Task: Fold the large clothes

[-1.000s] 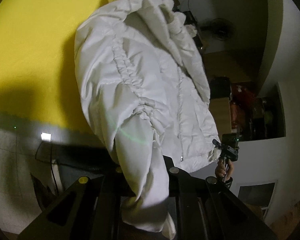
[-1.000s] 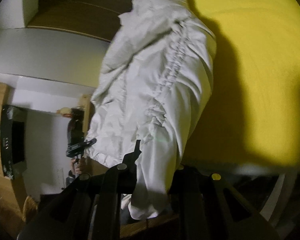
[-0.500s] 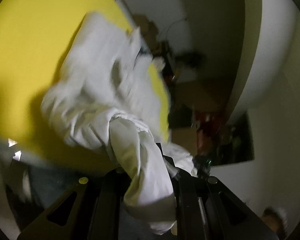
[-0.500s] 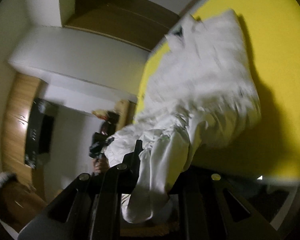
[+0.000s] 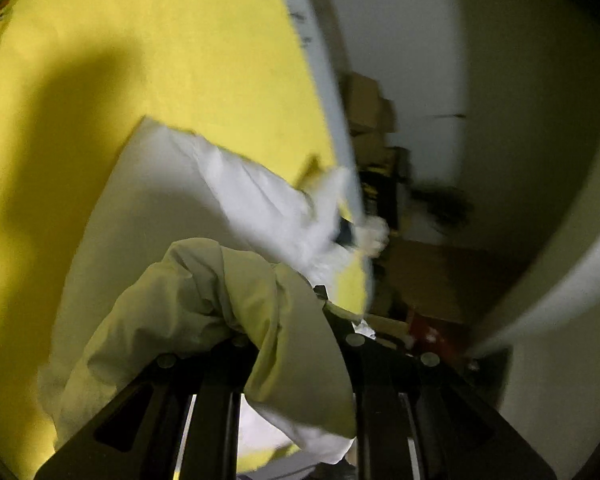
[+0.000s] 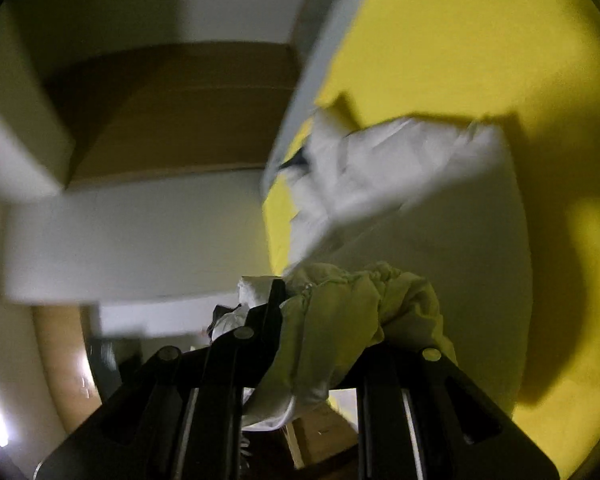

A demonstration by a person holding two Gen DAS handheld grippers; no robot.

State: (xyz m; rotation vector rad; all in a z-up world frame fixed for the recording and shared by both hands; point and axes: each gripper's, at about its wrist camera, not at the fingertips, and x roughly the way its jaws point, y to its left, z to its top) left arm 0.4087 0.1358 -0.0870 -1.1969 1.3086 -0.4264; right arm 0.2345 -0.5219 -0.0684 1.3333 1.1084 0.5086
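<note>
A white puffer jacket [image 5: 204, 216] lies spread over the yellow bed sheet [image 5: 140, 40], blurred by motion. My left gripper [image 5: 284, 320] is shut on a bunched fold of the jacket, which drapes over its fingers. In the right wrist view the same jacket [image 6: 400, 184] stretches across the yellow sheet [image 6: 480, 40]. My right gripper [image 6: 324, 320] is shut on another bunched part of it. Both fingertip pairs are hidden under fabric.
The bed's pale edge [image 5: 332, 112] runs along the right of the sheet, with stacked cardboard boxes [image 5: 368, 108] and dark clutter beyond. In the right wrist view a wooden cabinet [image 6: 180, 112] and white wall lie left of the bed.
The jacket hung upright between both grippers a second ago. It has swung down and forward onto the yellow sheet, with both grippers still holding it and now low near the bed.
</note>
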